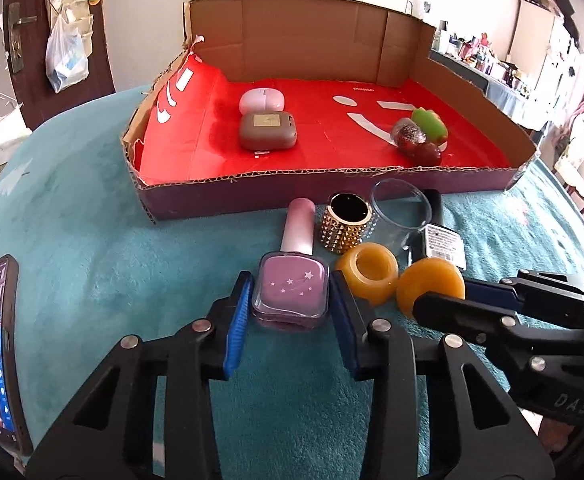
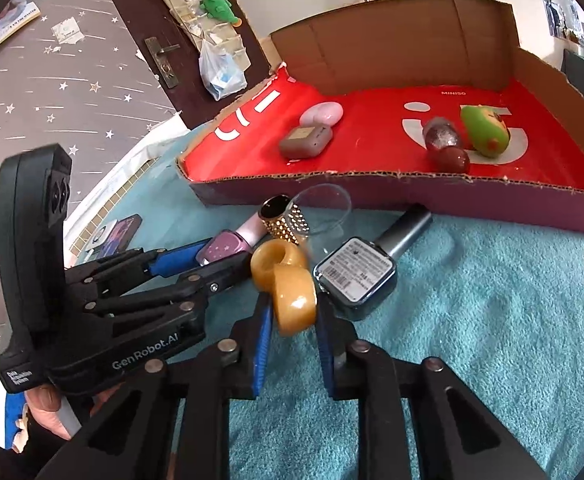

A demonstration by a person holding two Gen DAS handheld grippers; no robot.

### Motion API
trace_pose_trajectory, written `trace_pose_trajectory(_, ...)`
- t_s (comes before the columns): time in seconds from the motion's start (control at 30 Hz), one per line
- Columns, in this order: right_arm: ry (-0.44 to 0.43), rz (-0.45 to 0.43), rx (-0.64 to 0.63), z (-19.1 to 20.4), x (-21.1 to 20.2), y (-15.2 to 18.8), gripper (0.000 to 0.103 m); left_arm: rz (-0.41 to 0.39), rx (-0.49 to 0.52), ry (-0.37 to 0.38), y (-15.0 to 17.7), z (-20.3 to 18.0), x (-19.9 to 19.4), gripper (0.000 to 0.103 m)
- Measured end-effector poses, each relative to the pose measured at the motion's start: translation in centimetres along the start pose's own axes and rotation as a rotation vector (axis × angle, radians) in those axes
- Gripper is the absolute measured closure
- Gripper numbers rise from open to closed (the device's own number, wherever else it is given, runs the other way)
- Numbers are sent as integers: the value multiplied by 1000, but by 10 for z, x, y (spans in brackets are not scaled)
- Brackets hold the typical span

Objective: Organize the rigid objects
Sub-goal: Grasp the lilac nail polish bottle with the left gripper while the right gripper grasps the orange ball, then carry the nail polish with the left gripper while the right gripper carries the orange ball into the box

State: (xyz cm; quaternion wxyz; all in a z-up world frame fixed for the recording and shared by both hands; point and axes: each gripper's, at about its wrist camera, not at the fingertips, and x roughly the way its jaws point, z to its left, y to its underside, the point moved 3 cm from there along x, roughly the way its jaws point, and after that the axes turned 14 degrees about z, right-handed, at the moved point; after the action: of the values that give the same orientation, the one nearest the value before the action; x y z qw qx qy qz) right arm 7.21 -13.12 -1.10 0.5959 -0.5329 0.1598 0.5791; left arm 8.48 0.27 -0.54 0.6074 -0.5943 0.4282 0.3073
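So the sorting looked roughly halfway there: the cardboard tray [image 1: 196, 200] already had two small cases grouped on one side, a grey-brown case [image 1: 268, 131] and a pale pink case [image 1: 261, 100], and on the other side a green toy [image 1: 429, 123] with a couple of reddish round bits I couldn't identify. Still out on the teal surface [image 1: 104, 280], just in front of the tray, were a studded gold ring holder [image 1: 345, 226], a clear glass cup [image 1: 401, 210], a dark bottle [image 2: 357, 272] and a second amber ring [image 1: 371, 278]. The left gripper [image 1: 290, 300] had its jaws clamped on the pink nail polish bottle [image 1: 292, 292], and the right gripper [image 2: 293, 316] had its jaws squeezed onto an amber ring [image 2: 295, 304], both apparently not lifted yet.
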Motion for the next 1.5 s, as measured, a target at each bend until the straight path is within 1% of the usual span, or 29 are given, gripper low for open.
trace_pose_trajectory(0.23, -36, -36, -19, 7, -19, -1, 81, -44, -16, 6, 2, 4, -21, 69)
trace_pose_trajectory(0.53, -36, -84, -26, 11, -39, -9, 82, -113, 0, 28, 1, -3, -47, 69)
trace_pose_trajectory(1.03, -24, -92, -13, 6, -43, -12, 82, -144, -15, 43, -3, 0, -54, 69)
trace_pose_trajectory(1.5, -4, -125, -12, -3, -52, -31, 82, -180, 5, 45, -26, -2, -58, 69)
